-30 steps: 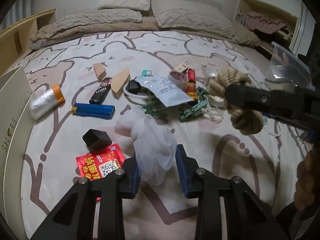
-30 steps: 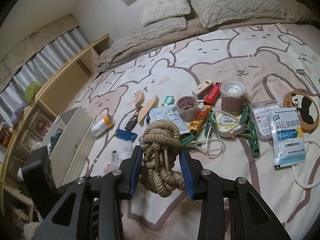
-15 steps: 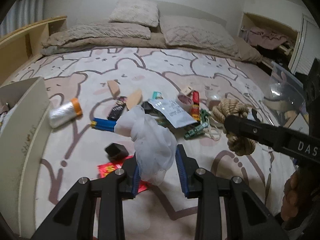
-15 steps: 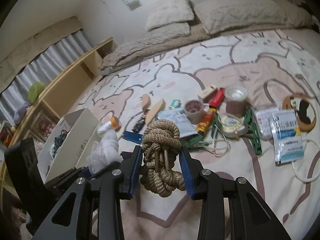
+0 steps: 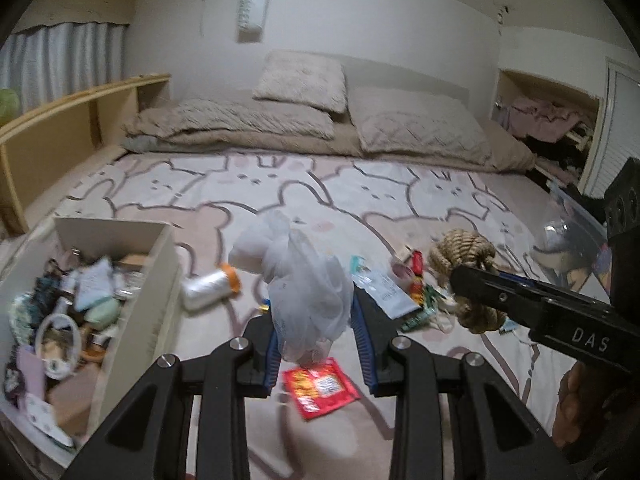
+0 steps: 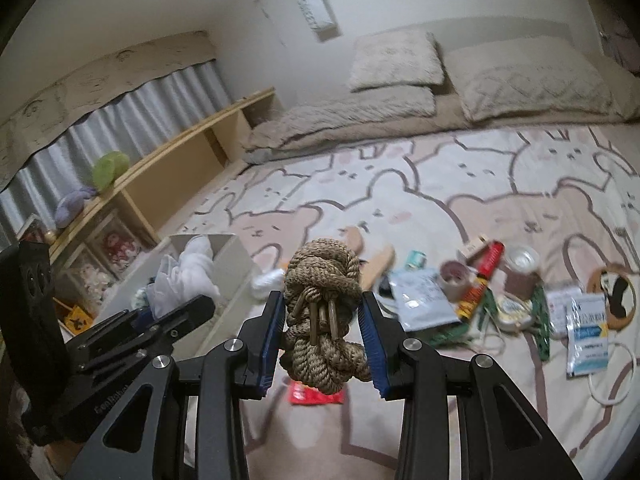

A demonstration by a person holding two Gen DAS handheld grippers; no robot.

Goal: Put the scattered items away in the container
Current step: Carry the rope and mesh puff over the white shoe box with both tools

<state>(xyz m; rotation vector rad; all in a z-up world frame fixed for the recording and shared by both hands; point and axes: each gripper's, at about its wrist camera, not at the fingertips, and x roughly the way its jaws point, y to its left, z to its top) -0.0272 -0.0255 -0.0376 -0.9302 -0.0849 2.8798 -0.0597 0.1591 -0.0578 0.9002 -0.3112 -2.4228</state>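
My left gripper (image 5: 316, 344) is shut on a white mesh bath puff (image 5: 300, 284) and holds it above the bed. The puff also shows in the right wrist view (image 6: 184, 276), in front of the box. My right gripper (image 6: 322, 340) is shut on a knotted bundle of brown rope (image 6: 322, 312), also in the air; the bundle shows in the left wrist view (image 5: 468, 272) too. The cream box (image 5: 160, 292) with several items inside stands at the left, its wall also in the right wrist view (image 6: 232, 264). Scattered items lie on the bear-print bedspread (image 5: 304, 188).
A red packet (image 5: 320, 388) lies under the left gripper. A foil roll with an orange cap (image 5: 208, 286) lies beside the box. A paper sachet (image 6: 420, 296), tape roll (image 6: 454, 280), red tube (image 6: 480, 276) and green clips (image 6: 538, 316) lie at the right. A wooden shelf (image 6: 168, 160) runs along the left.
Both grippers have risen and swung left towards the box, each still holding its item. The box's inside has come into the left wrist view.
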